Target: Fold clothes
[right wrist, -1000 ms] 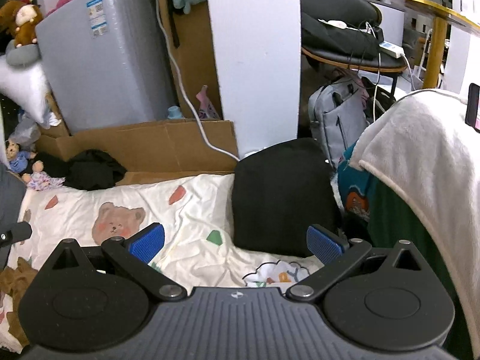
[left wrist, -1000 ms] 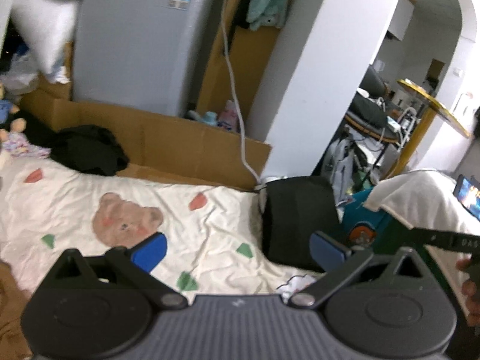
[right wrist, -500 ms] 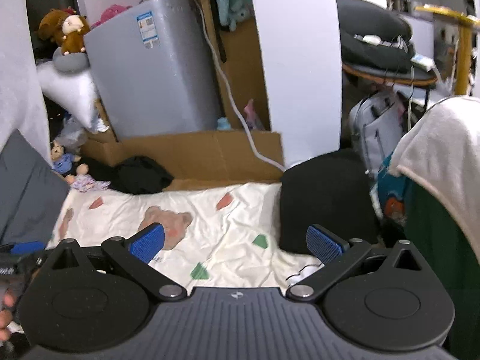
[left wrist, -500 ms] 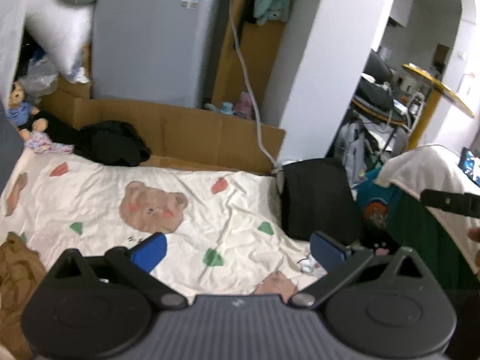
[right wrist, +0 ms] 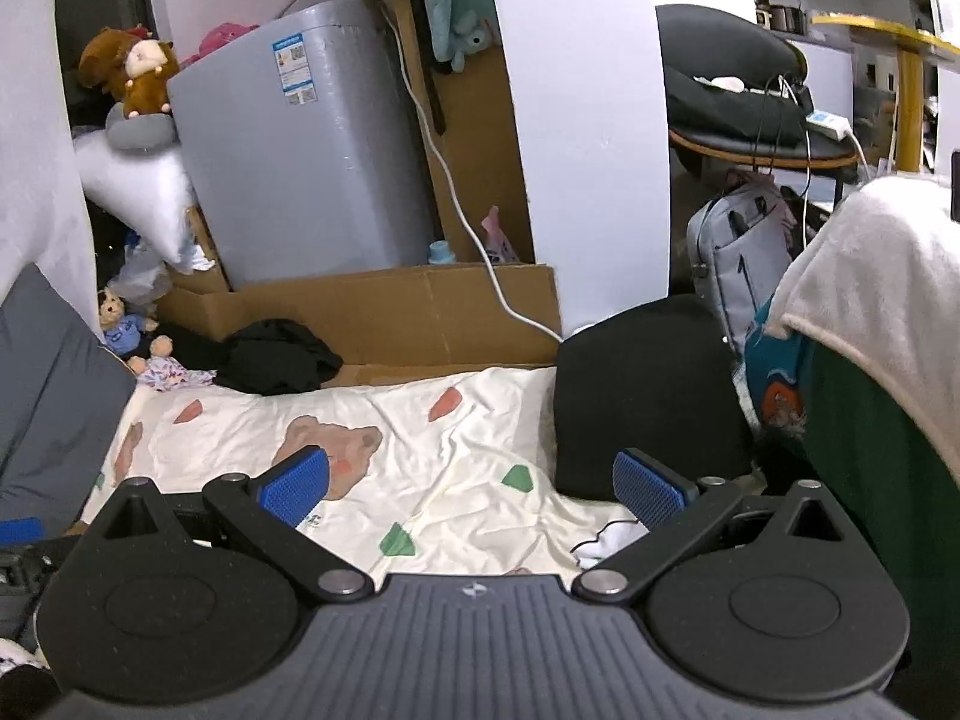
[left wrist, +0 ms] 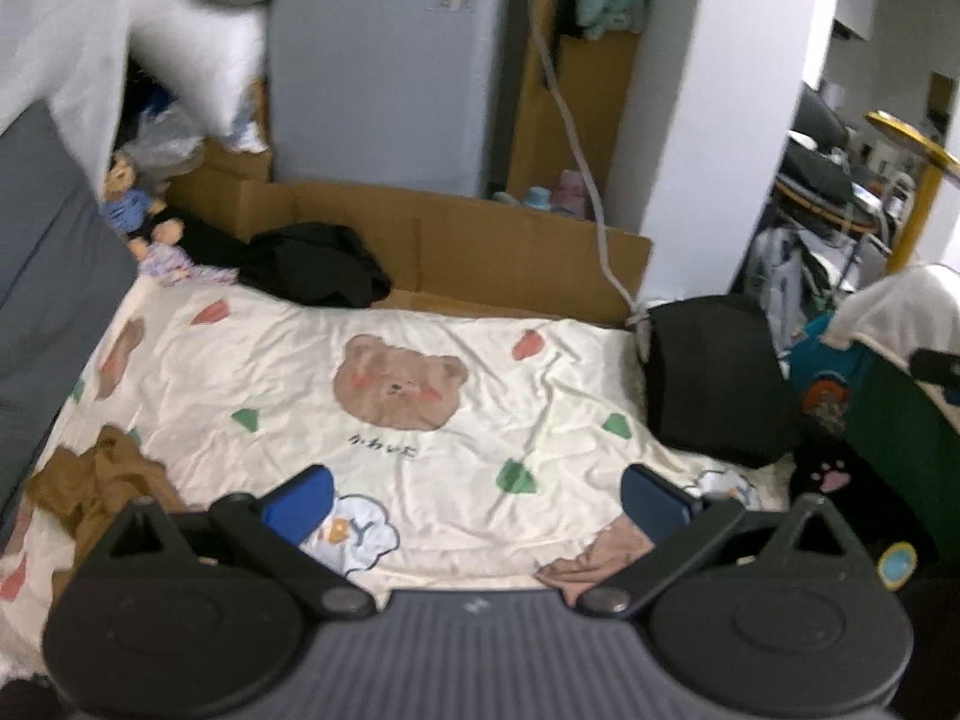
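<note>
Clothes in the left wrist view: we see a brown garment (left wrist: 96,480) crumpled at the left edge of the bear-print sheet (left wrist: 420,360), a black garment (left wrist: 312,273) bunched at the sheet's far edge against the cardboard (left wrist: 480,252), and a pinkish-brown cloth edge (left wrist: 600,558) just before the gripper body; over the last second this view has swung left and tipped down, so the brown garment and the sheet's left side have come into frame; we judge that the person is turning toward that garment, though which piece is meant we cannot tell. The left gripper (left wrist: 474,495) stands wide open and holds nothing. The brown garment is a heap with no clear long axis; it spreads loosely from the sheet's left edge toward the camera.

In the right wrist view the camera has risen and drawn back over the same second; more of the grey bin (right wrist: 300,150) shows; the black garment (right wrist: 276,363) lies in the same far spot, a low mound running roughly left to right, unfolded. The right gripper (right wrist: 471,483) is likewise spread wide with nothing between its pads; the black cushion (right wrist: 648,396) sits beyond its right finger. No folded piece is visible in either view.
</note>
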### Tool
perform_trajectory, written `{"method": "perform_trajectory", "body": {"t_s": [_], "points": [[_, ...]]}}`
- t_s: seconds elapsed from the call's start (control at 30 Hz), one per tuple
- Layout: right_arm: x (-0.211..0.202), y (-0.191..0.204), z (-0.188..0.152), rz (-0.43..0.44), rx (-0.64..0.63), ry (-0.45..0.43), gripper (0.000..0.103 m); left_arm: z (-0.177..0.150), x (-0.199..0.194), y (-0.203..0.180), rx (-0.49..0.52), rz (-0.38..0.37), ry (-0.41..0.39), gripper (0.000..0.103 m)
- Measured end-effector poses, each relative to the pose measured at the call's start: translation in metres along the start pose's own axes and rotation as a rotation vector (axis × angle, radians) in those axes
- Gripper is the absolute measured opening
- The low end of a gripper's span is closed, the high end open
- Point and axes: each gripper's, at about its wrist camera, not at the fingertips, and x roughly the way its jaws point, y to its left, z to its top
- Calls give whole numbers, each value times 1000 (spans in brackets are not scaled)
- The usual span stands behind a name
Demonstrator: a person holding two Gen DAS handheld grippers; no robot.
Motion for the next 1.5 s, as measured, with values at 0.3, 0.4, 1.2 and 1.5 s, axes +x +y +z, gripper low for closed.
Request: {"method": "perform_trajectory", "body": {"t_s": [0.3, 0.4, 1.2, 1.5], "points": [[2, 10, -23, 23, -41, 30, 103, -15, -7, 13, 6, 60, 9, 103], [3, 16, -31, 52, -63, 57, 103, -23, -9, 20, -6, 78, 36, 103], [4, 36, -42, 85, -168, 102, 103, -38, -20, 55, -42, 129, 55, 103], [0, 35, -43, 101, -162, 98, 103, -42, -22, 55, -26, 161, 46, 103]]}}
